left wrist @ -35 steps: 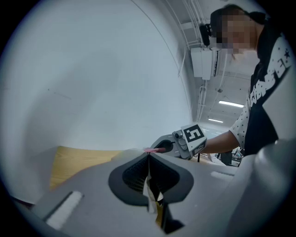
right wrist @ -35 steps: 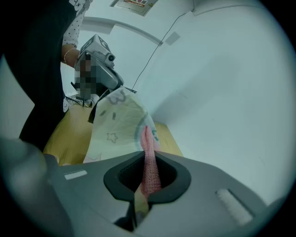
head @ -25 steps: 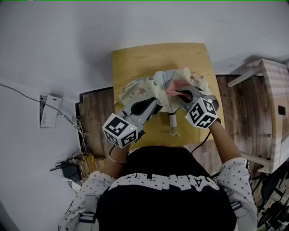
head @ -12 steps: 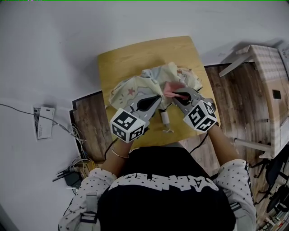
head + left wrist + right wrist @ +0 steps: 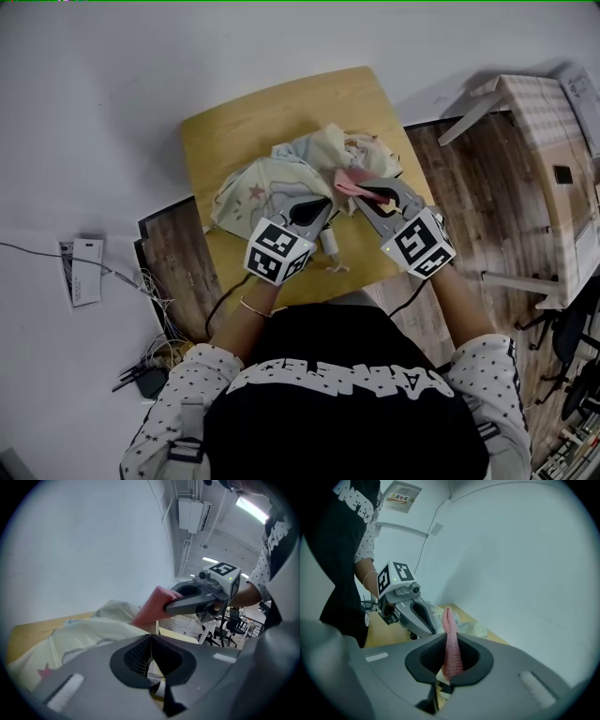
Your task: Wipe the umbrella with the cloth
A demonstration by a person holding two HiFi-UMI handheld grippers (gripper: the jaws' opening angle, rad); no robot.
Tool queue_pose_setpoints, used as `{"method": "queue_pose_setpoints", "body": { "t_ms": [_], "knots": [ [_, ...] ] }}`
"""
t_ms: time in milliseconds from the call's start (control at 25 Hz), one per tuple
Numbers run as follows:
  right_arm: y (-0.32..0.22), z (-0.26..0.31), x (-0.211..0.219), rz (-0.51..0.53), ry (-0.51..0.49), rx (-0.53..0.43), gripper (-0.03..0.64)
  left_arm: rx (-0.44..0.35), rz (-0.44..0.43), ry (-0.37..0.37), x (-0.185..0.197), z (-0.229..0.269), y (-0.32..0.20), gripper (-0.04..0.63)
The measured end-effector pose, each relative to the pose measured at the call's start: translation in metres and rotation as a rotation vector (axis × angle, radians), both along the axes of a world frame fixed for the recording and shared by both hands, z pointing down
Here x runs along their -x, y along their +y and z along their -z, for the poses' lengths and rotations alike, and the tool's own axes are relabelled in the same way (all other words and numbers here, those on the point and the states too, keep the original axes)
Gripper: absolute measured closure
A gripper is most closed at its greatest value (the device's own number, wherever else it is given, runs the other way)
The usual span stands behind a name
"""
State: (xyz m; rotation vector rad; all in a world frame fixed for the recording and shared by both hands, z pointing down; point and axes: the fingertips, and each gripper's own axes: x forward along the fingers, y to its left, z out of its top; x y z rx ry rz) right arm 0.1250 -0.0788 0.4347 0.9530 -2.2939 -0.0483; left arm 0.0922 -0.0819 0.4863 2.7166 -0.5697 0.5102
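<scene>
Folded umbrella [image 5: 267, 183] handle toward person [image 5: 347, 403], right tool [image 5: 357, 189] clamping pink cloth [image 5: 451, 644], left tool [image 5: 324, 202] closed

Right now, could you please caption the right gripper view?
Right hand-held gripper shut on cloth; left hand-held gripper and umbrella beyond.

The cream umbrella [image 5: 272, 183], printed with a red star, lies crumpled in the middle of the worktop [image 5: 234, 131]. The pink cloth [image 5: 343, 177], pinched in the right gripper [image 5: 364, 194], stands over the worktop's right side.
</scene>
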Motion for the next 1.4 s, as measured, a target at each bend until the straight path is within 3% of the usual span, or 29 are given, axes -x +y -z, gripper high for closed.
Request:
{"method": "queue_pose_setpoints", "body": {
  "t_ms": [440,720,960,1200,1400],
  "knots": [
    [0.001,0.012,0.008,0.009,-0.041,-0.015,0.585,0.026,-0.011,-0.107,-0.004,-0.041,-0.004,0.591],
    [0.001,0.013,0.013,0.017,-0.049,-0.013,0.586,0.006,-0.012,-0.125,-0.004,-0.053,-0.004,0.591],
    [0.001,0.014,0.018,0.031,-0.058,-0.014,0.584,0.012,-0.018,-0.070,-0.003,-0.049,-0.001,0.575],
    [-0.003,0.021,0.024,0.035,-0.076,-0.031,0.586,0.016,-0.048,0.033,-0.005,-0.023,0.014,0.448],
    [-0.009,0.033,0.031,0.043,-0.107,-0.044,0.584,0.008,-0.026,0.109,0.008,-0.001,0.025,0.428]
  ]
}}
